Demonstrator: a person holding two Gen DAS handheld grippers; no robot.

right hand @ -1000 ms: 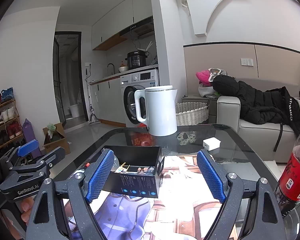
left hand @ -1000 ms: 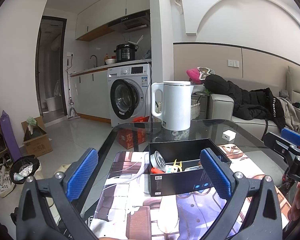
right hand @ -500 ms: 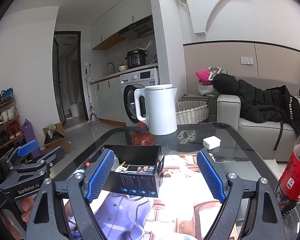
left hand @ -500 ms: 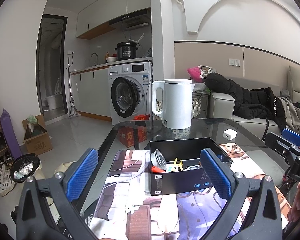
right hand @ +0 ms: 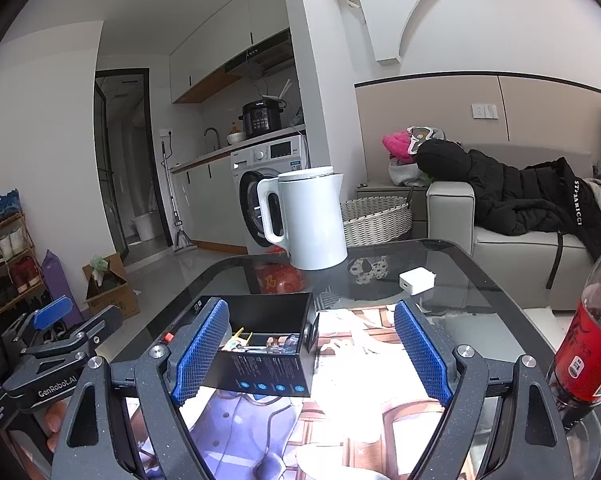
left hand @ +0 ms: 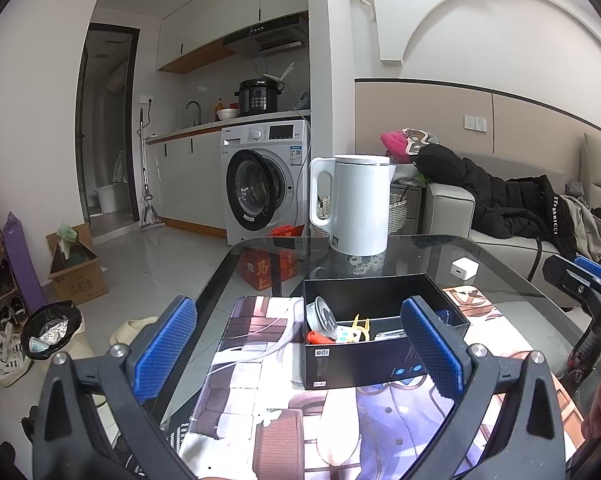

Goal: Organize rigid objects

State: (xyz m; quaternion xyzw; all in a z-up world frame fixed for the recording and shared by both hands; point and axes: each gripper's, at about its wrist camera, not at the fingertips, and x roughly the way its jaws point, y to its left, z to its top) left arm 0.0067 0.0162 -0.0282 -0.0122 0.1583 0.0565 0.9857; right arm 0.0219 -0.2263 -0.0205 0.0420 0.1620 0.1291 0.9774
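Both tongs, left (left hand: 300,340) and right (right hand: 312,352), gape empty; black box (left hand: 384,340) contents partly hidden.

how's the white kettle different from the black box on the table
The tall white plastic kettle stands upright with its lid shut; the low black cardboard box is open-topped, showing small items inside. The kettle sits on bare glass near the table's far edge; the box rests partly on the printed mat, nearer the grippers. Both stand on the glass table, untouched.
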